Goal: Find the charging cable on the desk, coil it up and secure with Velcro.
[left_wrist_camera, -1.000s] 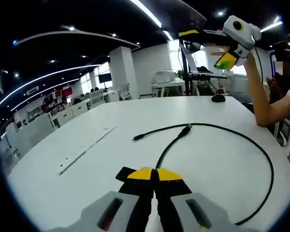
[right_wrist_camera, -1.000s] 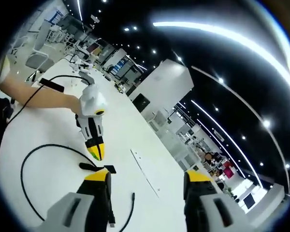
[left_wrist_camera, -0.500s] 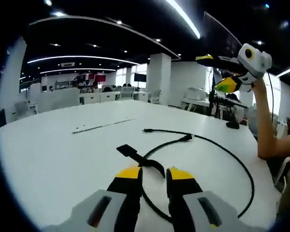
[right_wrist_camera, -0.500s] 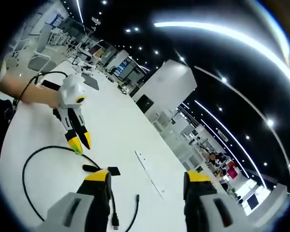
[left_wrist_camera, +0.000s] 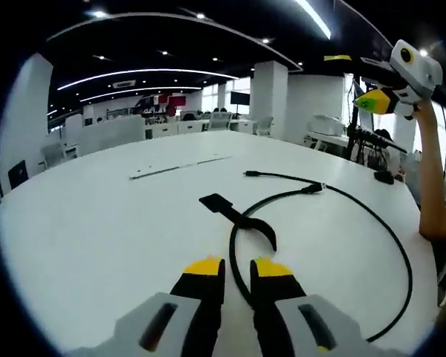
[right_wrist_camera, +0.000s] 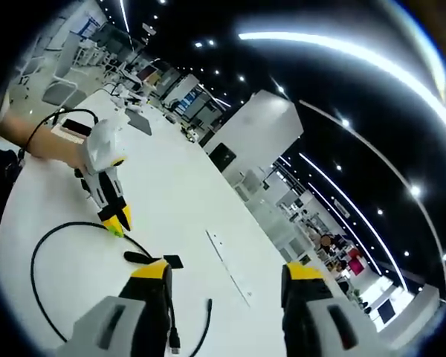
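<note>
Bare white table [left_wrist_camera: 82,223] lies open left of the looped charging cable [left_wrist_camera: 401,256]; the cable's Velcro strap [left_wrist_camera: 234,213] and a thin flat strip [left_wrist_camera: 180,166] beyond are the low obstacles.

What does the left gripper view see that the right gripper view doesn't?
Left gripper view: the right gripper held high in the air, jaws wide apart, with an arm below it. At the bottom are this view's own jaws, with a narrow gap.
Right gripper view: the left gripper low over the cable, and long ceiling lights.
Both: the white table, the black cable with its strap, and a pale strip lying on the table.
</note>
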`<state>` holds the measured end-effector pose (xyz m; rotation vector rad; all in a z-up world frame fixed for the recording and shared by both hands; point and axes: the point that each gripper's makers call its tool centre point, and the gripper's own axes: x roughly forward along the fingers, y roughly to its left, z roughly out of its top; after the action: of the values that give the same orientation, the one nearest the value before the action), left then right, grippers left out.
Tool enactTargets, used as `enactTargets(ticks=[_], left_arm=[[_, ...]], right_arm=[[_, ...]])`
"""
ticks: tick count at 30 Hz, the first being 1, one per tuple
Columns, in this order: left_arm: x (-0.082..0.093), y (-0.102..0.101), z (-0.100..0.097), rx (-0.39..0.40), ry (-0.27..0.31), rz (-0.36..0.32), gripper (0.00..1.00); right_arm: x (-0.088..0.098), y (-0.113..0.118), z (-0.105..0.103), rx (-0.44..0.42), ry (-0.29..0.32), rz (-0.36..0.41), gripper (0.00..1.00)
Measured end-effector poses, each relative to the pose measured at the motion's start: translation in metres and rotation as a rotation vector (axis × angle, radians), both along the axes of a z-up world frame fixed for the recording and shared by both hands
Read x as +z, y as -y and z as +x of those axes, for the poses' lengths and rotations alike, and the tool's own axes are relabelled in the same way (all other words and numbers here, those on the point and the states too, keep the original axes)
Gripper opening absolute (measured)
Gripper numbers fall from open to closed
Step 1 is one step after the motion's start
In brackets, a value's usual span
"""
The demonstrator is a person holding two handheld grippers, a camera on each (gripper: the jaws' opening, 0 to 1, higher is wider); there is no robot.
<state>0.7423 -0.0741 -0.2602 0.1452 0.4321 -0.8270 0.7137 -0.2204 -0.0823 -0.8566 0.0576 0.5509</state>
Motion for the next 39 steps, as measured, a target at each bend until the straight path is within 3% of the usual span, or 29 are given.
enactTargets(ticks=[8,13,21,29,39], left_arm=[[-0.010,-0.001,0.001,0.023,-0.008,0.046,0.13],[-0.010,0.001,0.000,0.041,-0.013,0.054,0.08],[-0.010,0.000,0.003,0.046,-0.004,0.072,0.07],[-0.009,-0.001,0.009,-0.006,0.043,0.109,0.07],[-0.010,0.000,0.012,-0.108,0.056,0.092,0.07]], right_arm=[[0.002,0.001,-0.002,0.001,0.011,-0.005,0.60],[0.001,0.004,-0.003,0.001,0.007,-0.012,0.60],[0.002,0.008,-0.002,-0.011,0.010,-0.004,0.60],[0.000,0.006,-0.002,-0.008,0.005,-0.013,0.60],[-0.009,0.005,0.006,-0.006,-0.033,-0.005,0.60]])
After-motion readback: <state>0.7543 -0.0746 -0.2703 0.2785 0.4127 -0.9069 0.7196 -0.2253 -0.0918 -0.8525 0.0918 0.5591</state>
